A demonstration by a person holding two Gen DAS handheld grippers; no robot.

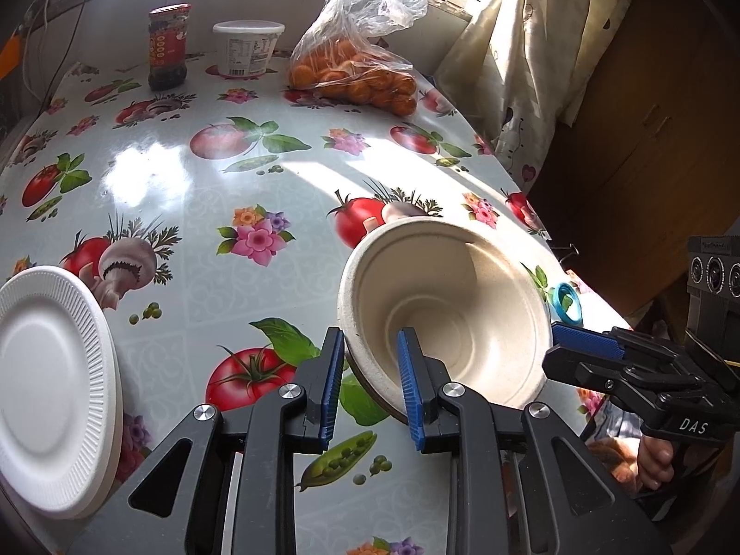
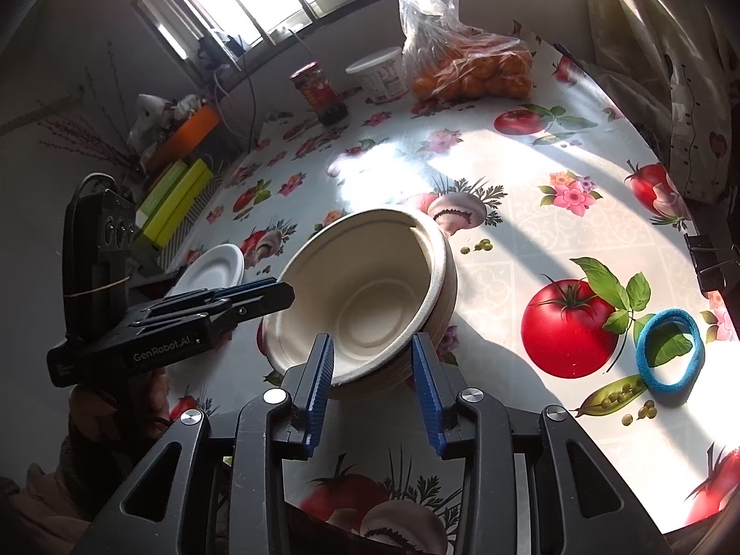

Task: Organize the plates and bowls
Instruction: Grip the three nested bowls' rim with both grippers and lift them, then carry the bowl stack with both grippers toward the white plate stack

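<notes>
Black tool [image 1: 370,384], ribbed blue pads [image 1: 332,388]

close wrist views, shared bowl [image 1: 444,310]

**Sunlit Table by the Window**

A table [image 1: 194,212] covered in a glossy oilcloth printed with tomatoes, mushrooms and flowers filled the room's centre. At twelve o'clock ran a barred window [image 2: 259,4], pouring bright patches across the cloth. A pale patterned curtain [image 1: 522,46] hung at two o'clock, beside a brown wooden cabinet [image 1: 647,138]. The grey wall [image 2: 55,69] stood at ten o'clock.
</notes>
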